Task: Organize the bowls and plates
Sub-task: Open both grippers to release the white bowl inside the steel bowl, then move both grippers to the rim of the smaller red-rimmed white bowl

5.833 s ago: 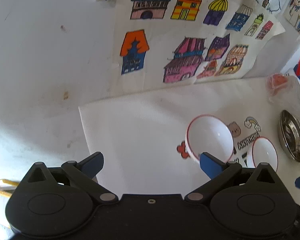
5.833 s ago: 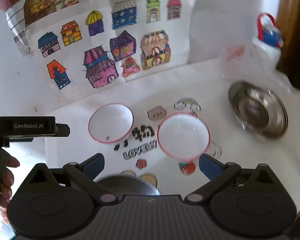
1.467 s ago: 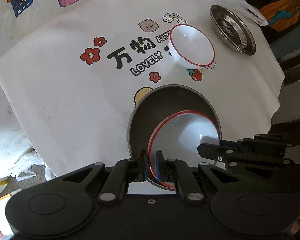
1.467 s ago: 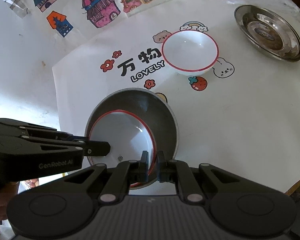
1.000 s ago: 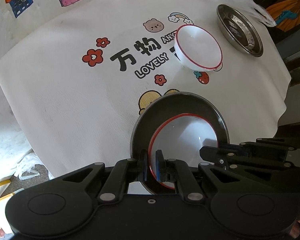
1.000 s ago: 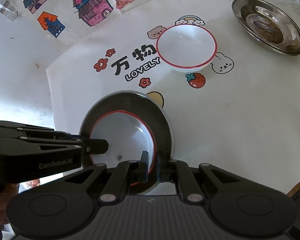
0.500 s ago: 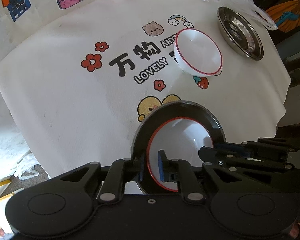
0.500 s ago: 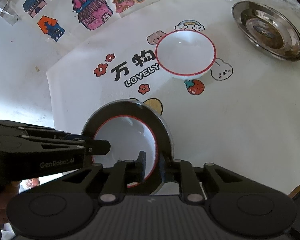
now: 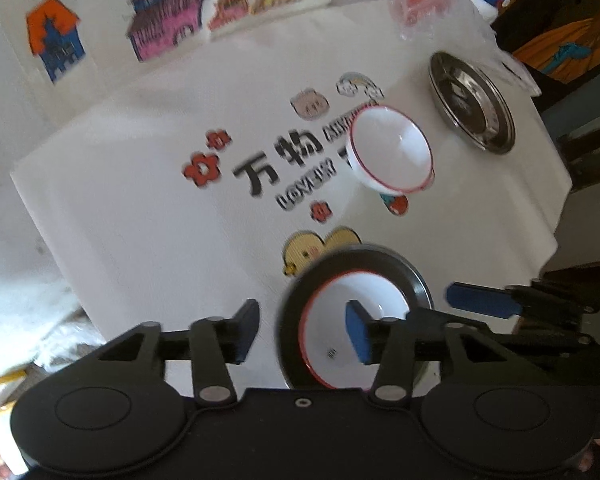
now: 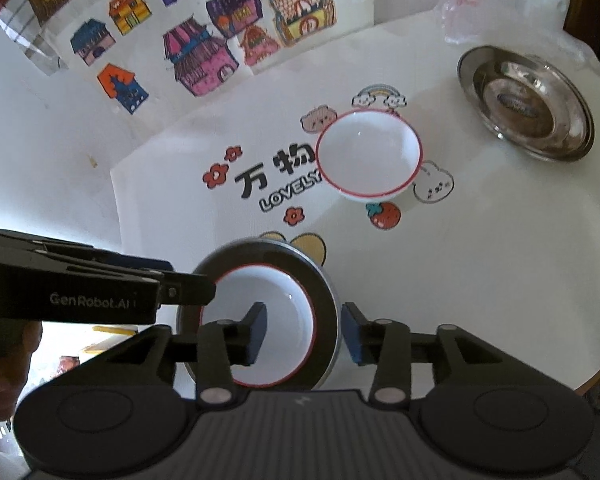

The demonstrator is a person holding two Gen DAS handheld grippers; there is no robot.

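You are at the release step: the white red-rimmed bowl (image 10: 268, 320) sits nested in the dark round metal plate (image 10: 328, 312) at the near edge of the table, just in front of the yellow duck print (image 10: 308, 244). Your left gripper (image 9: 300, 332) and right gripper (image 10: 302, 330) both have their jaws spread wide and hold nothing; each straddles a side of the stack, one finger over the bowl, one outside the plate rim. The second white red-rimmed bowl (image 10: 368, 156) stands well behind the duck print, over the black lettering, and the shiny steel dish (image 10: 528, 100) lies further behind it, to the right. Next move, by my reading: lift both grippers clear without clipping the plate rim, then go for the second bowl and close on its rim. Against the frame half a second back, both pairs of jaws were barely parted around the bowl's rim; now they are fully apart, and the stack rests unsupported on the table.
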